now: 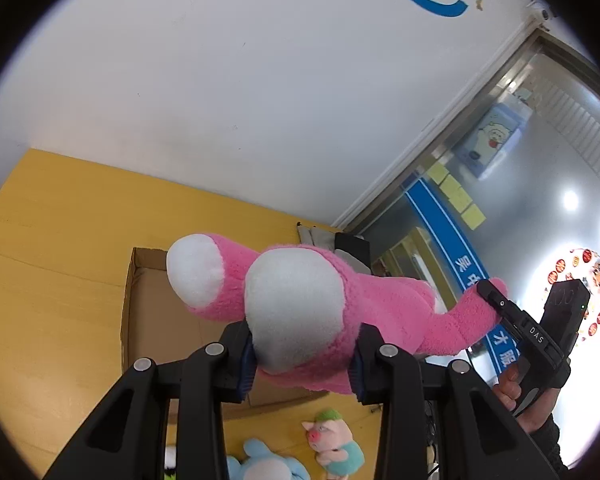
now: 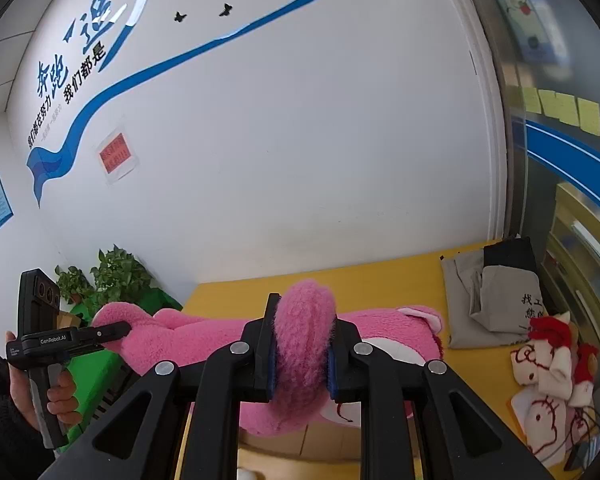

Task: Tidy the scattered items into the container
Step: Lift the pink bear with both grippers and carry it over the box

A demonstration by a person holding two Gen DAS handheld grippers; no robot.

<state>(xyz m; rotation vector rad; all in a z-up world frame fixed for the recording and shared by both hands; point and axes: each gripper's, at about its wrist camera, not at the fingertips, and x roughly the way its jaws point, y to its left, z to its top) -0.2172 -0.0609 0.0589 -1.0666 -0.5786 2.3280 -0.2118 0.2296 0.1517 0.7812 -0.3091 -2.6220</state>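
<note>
Pink plush bear (image 1: 380, 300), white foot soles; brown cardboard box (image 1: 148, 312); yellow table (image 1: 52, 240); black claws, blue pads (image 2: 271, 368).

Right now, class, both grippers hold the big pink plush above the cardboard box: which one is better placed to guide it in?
Probably the left gripper: its foot end of the pink plush hangs over the cardboard box; the right gripper views table.

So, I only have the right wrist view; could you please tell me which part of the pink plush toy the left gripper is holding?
Observer: The left gripper is shut on a white-soled foot of the pink plush toy.
Operator: Thank you. Is the container nearby?
Observer: Yes, an open cardboard box sits on the yellow table, behind and below the toy.
Operator: Is anything left to tidy there?
Observer: A pig plush and a blue plush lie on the table, outside the box.
</note>
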